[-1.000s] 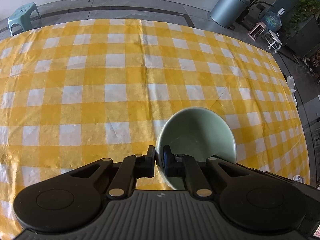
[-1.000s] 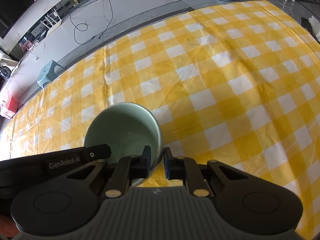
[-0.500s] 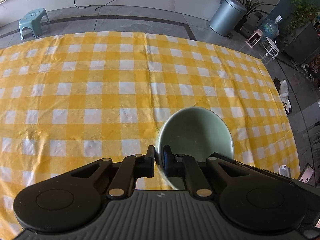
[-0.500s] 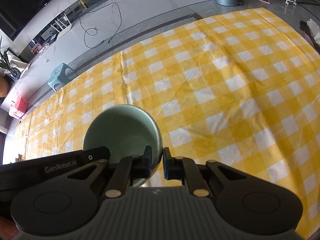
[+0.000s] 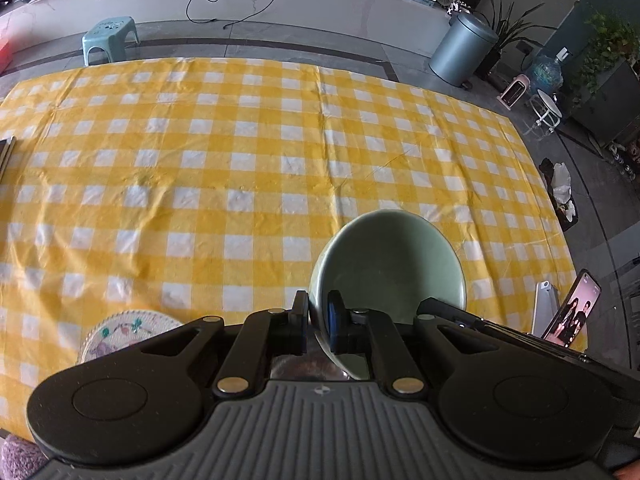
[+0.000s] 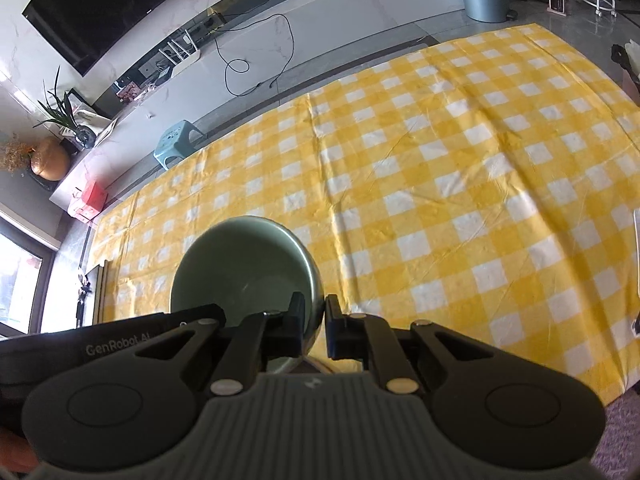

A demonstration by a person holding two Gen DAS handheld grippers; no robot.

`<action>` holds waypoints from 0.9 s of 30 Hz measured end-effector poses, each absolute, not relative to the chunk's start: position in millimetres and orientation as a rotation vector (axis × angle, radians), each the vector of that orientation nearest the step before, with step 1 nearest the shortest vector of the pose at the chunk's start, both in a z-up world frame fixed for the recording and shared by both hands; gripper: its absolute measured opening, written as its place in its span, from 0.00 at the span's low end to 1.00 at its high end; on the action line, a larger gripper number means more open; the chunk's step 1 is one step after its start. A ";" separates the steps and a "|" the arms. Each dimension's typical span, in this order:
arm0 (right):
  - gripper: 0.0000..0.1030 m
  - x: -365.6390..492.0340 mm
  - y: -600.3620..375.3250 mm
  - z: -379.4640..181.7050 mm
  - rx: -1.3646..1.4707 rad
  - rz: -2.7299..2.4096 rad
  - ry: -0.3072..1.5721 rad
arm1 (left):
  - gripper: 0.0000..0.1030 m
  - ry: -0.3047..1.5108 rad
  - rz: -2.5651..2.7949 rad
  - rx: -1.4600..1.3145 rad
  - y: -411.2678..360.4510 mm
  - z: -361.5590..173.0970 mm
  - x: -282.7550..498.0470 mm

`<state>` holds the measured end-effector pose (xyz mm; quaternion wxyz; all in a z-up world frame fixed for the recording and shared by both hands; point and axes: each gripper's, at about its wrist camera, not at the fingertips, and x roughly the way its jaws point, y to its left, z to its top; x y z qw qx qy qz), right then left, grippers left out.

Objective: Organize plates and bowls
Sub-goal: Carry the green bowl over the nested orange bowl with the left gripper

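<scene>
Above the yellow checked tablecloth (image 5: 240, 168), I held one green bowl (image 5: 394, 264) aloft, my left claw (image 5: 318, 322) and right claw (image 6: 314, 326) both clamped on its rim, the floral plate (image 5: 124, 330) unstacked, sorting barely begun.

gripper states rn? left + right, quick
Left gripper: shut on the rim of the green bowl.
Right gripper: shut on the opposite rim of the same bowl.
</scene>
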<state>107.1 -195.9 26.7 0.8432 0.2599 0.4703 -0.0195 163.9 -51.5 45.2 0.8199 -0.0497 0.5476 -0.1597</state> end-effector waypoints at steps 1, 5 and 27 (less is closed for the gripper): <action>0.08 99.3 -193.6 25.9 0.557 -0.036 0.991 | 0.09 1.161 -0.332 -0.117 -47.6 45.2 156.1; 0.08 72.8 -186.8 18.8 0.588 -0.019 0.992 | 0.10 1.168 -0.308 -0.187 -31.9 37.1 130.1; 0.06 56.9 -167.8 -24.7 0.544 -0.017 1.057 | 0.09 1.195 -0.236 -0.135 -25.8 -2.7 103.6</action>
